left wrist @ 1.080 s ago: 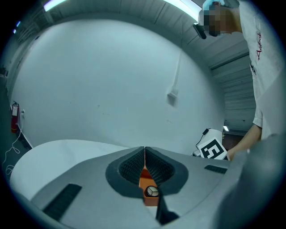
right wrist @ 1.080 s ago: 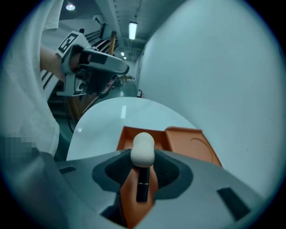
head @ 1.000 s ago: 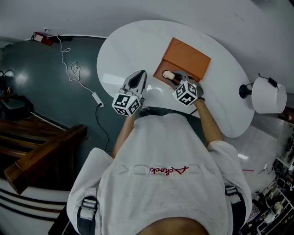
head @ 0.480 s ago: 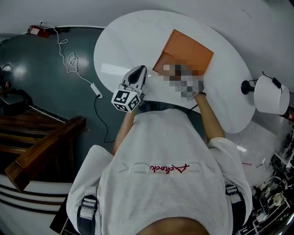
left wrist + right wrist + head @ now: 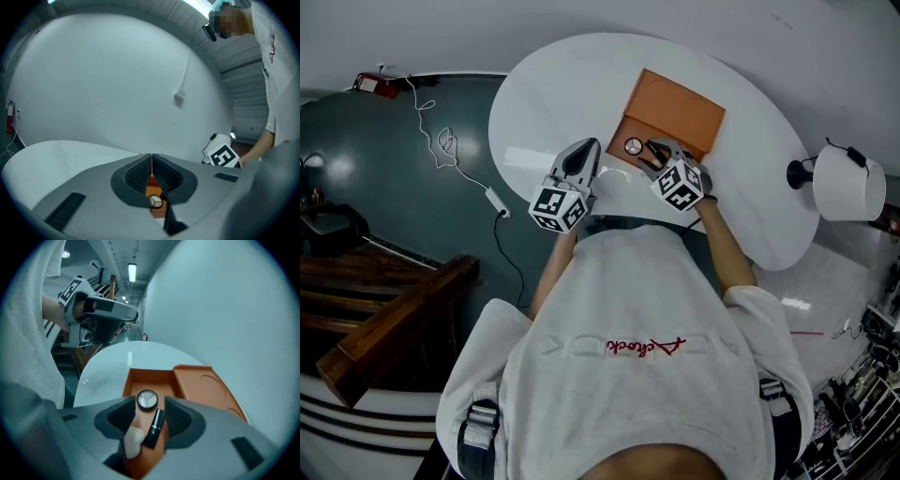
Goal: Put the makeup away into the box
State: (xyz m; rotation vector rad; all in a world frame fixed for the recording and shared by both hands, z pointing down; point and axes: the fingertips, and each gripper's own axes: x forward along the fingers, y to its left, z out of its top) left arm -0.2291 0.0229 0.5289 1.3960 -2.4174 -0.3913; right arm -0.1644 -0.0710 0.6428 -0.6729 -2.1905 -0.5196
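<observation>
An orange box (image 5: 623, 131) stands open on the white table (image 5: 544, 103), its lid (image 5: 680, 105) lying flat behind it. In the right gripper view the box (image 5: 149, 379) holds a round compact (image 5: 147, 400), a black lipstick (image 5: 153, 427) and a beige sponge (image 5: 133, 441). My right gripper (image 5: 654, 150) (image 5: 150, 405) hangs over the box, tilted down. Its jaws have just been opening and stand apart, with the lipstick lying loose below them. My left gripper (image 5: 589, 148) (image 5: 151, 157) hovers level to the left of the box, shut and empty.
A white lamp (image 5: 846, 187) stands at the table's right edge. A white cable (image 5: 450, 150) and its adapter lie on the dark floor to the left. Wooden stairs (image 5: 384, 309) are at the lower left. The table's near edge sits against the person's body.
The right gripper's jaws stand wider over the box, and the compact now shows in the box beside them. The left gripper has kept its place.
</observation>
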